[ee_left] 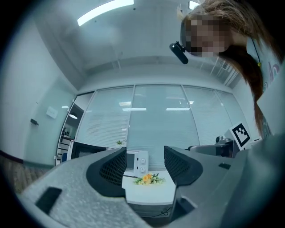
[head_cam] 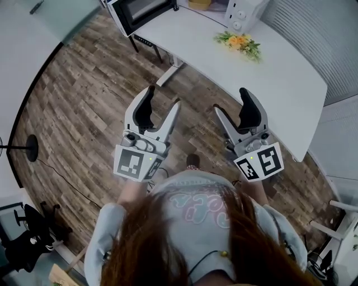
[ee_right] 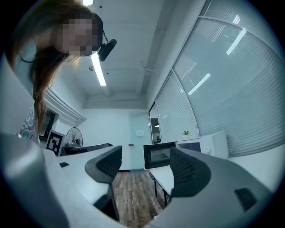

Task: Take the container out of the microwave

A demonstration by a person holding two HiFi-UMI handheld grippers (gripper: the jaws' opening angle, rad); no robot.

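So at this point both claws were just hanging out in front of the person, nowhere near the goods. The left claw [head_cam: 164, 96] was spread wide with nothing in it; through its own view you only saw the counter [ee_left: 149, 190] and a little bunch of flowers [ee_left: 149, 179] between the jaws. Same story for the right claw [head_cam: 230, 100]: gaping, empty, just wood floor [ee_right: 133, 196] in the gap.

The microwave [head_cam: 243, 14] sat at the far end of the counter, well apart from both claws, with its dark door [head_cam: 142, 14] swung open. The container should've been inside it, but honestly I couldn't make it out. There was a yellowish patch [head_cam: 199, 3] right at the top edge of the head view where the cavity would be, which might have been it. What's in it, no clue.

My guess on handling: a microwave dish is stiff but smooth, so kinda slippery for those pads, and possibly sloshy if it's full. I'd pinch it by the rim or a side wall, keep it level, and slide it out slow.
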